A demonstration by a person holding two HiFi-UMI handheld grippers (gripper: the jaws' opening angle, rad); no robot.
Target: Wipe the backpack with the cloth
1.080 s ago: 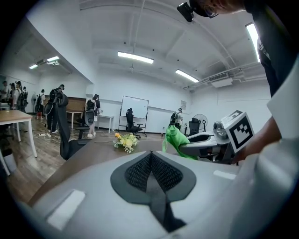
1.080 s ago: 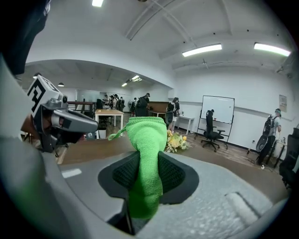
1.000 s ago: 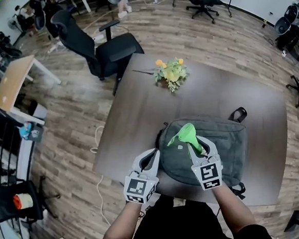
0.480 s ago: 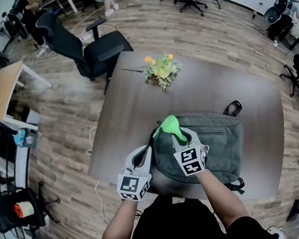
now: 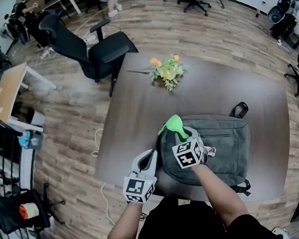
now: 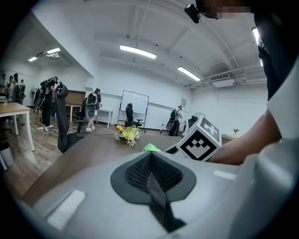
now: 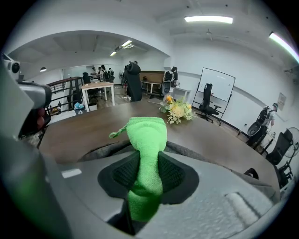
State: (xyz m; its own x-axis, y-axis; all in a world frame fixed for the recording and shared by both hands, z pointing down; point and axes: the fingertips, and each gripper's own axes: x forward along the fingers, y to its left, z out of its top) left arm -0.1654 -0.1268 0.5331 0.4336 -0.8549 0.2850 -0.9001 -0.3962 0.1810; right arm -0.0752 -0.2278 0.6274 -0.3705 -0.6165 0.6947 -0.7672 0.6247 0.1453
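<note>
Partly covered: backpack [image 5: 224, 142] beneath right gripper [image 5: 180, 134], cloth [image 5: 173, 123] clamped.

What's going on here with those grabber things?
A person is holding a two-jaw gripper in each hand at a brown table. The right gripper is clamped on a green cloth and holds it at the left end of a grey backpack that lies flat on the table. The left gripper is shut and empty, just left of the backpack near the table's edge.
</note>
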